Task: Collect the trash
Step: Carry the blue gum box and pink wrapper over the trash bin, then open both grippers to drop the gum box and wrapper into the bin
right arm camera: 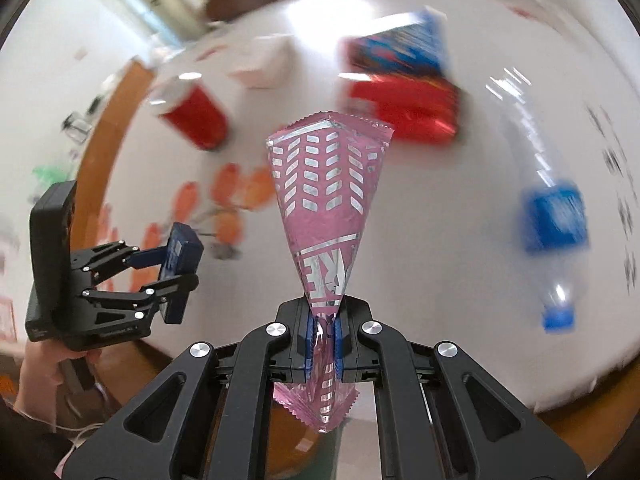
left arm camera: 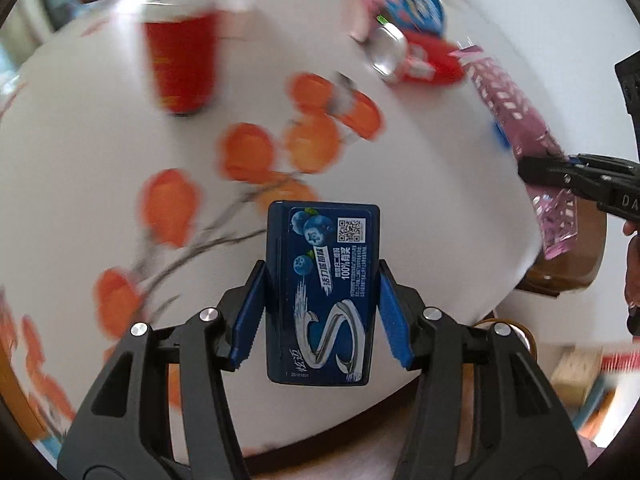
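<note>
Motion blur is smearing the red cup (left arm camera: 182, 60), the snack packets (right arm camera: 404, 80) and the bottle (right arm camera: 552, 216) on the table (left arm camera: 420, 152). Their labels are staying unreadable.

The box (left arm camera: 322, 292) sits between the left gripper (left arm camera: 320, 312) pads, above the near part of the table (left arm camera: 100, 128). The wrapper (right arm camera: 324, 216) hangs pinched in the right gripper (right arm camera: 323, 344), to the right of the box. On the table, a can (left arm camera: 182, 64) stands far left; another can (left arm camera: 390, 54) lies far right among packets (right arm camera: 404, 88). A bottle (right arm camera: 554, 220) lies on the right.
</note>
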